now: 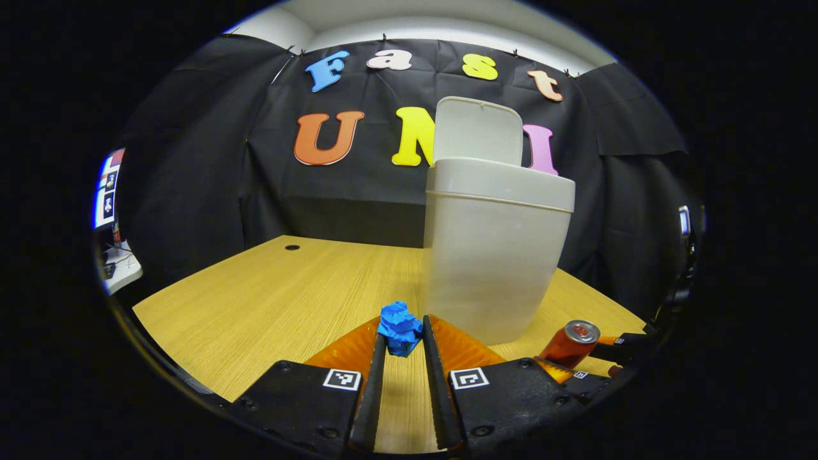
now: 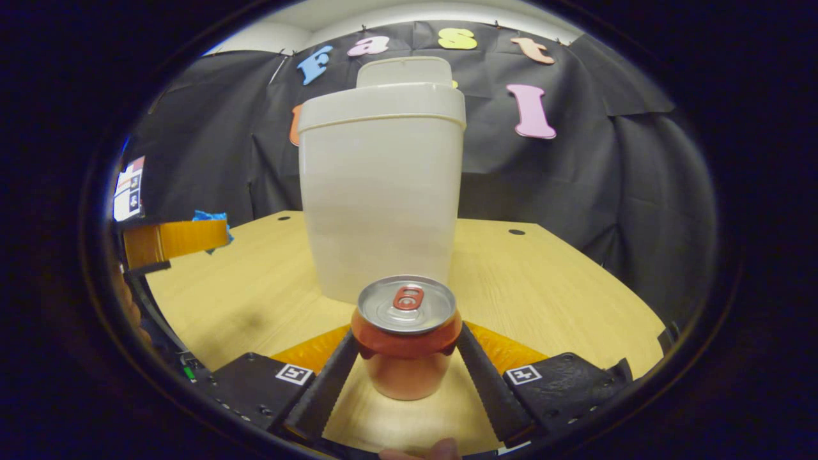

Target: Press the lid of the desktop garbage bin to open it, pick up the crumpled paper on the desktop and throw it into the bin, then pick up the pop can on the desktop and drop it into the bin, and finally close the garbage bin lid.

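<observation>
Crumpled paper [image 1: 400, 328] pinched in left tongs [image 1: 401, 338]; right tongs [image 2: 406, 348] grip pop can [image 2: 406, 335] (upright).

I was working in a recording booth set up inside an office-like room. Black cloth [image 1: 192, 191] hung as the walls around a wooden desk [image 1: 268, 300] with cable holes, a white ceiling [image 1: 409, 19] showed above the cloth, and a lit screen [image 1: 107, 191] stood off to one side.
</observation>
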Tool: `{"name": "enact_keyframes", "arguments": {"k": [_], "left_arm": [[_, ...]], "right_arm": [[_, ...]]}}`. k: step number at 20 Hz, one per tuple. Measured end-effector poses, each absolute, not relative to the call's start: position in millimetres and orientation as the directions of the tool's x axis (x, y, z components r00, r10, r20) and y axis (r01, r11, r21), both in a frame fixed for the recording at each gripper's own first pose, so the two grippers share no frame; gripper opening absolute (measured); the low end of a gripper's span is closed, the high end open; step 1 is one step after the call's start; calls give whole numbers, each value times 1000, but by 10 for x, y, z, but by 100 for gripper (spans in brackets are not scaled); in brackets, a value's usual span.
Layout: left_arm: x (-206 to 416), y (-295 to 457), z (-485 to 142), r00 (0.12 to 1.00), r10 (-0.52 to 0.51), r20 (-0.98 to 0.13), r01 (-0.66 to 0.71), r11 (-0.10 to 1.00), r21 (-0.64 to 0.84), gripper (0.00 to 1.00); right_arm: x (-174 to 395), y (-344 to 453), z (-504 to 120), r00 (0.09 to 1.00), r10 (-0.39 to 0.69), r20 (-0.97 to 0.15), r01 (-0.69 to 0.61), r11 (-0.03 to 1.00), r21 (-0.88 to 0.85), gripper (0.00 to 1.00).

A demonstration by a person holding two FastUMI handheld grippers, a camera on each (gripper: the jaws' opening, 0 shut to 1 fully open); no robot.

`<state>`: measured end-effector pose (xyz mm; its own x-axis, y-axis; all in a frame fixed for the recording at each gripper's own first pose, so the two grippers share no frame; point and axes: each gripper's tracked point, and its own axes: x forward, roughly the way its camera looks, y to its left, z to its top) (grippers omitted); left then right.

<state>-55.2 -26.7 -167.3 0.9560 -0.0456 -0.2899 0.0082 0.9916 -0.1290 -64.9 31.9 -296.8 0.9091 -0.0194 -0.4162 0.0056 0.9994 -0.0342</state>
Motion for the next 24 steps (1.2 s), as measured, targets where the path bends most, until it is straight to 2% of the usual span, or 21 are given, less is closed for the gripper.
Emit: {"name": "enact_keyframes", "arguments": {"k": [10, 11, 12, 14, 16, 17, 18, 24], "left_arm": [[-312, -357, -895, 986, -74, -152, 54, 989, -136, 36], [-277, -349, -790, 988, -75, -133, 56, 989, -139, 32], [-229, -346, -679, 991, -74, -109, 58, 989, -139, 36], [-134, -311, -499, 995, -62, -73, 53, 991, -123, 36], [-38, -339, -361, 996, -68, -50, 62, 992, -114, 36], [8, -363, -293, 997, -73, -35, 69, 991, -117, 40], [53, -420, -248, 996, -87, -24, 84, 989, -121, 36], [359, -614, -11, 991, -134, 7, 133, 981, -138, 36]], "right_arm": [[-629, 307, -3163, 881, -3, -473, -26, 998, -55, 94], [-610, 295, -3182, 878, -3, -478, -29, 998, -59, 93], [-607, 293, -3174, 878, -3, -478, -32, 997, -64, 94], [-621, 288, -3186, 875, 8, -484, -35, 998, -47, 92], [-642, 287, -3188, 873, 26, -488, -46, 999, -28, 82], [-649, 290, -3168, 872, 37, -487, -53, 998, -19, 82], [-657, 283, -3136, 874, 44, -484, -57, 998, -11, 80], [-740, 134, -2782, 908, 57, -416, -57, 998, 12, 77]]}}
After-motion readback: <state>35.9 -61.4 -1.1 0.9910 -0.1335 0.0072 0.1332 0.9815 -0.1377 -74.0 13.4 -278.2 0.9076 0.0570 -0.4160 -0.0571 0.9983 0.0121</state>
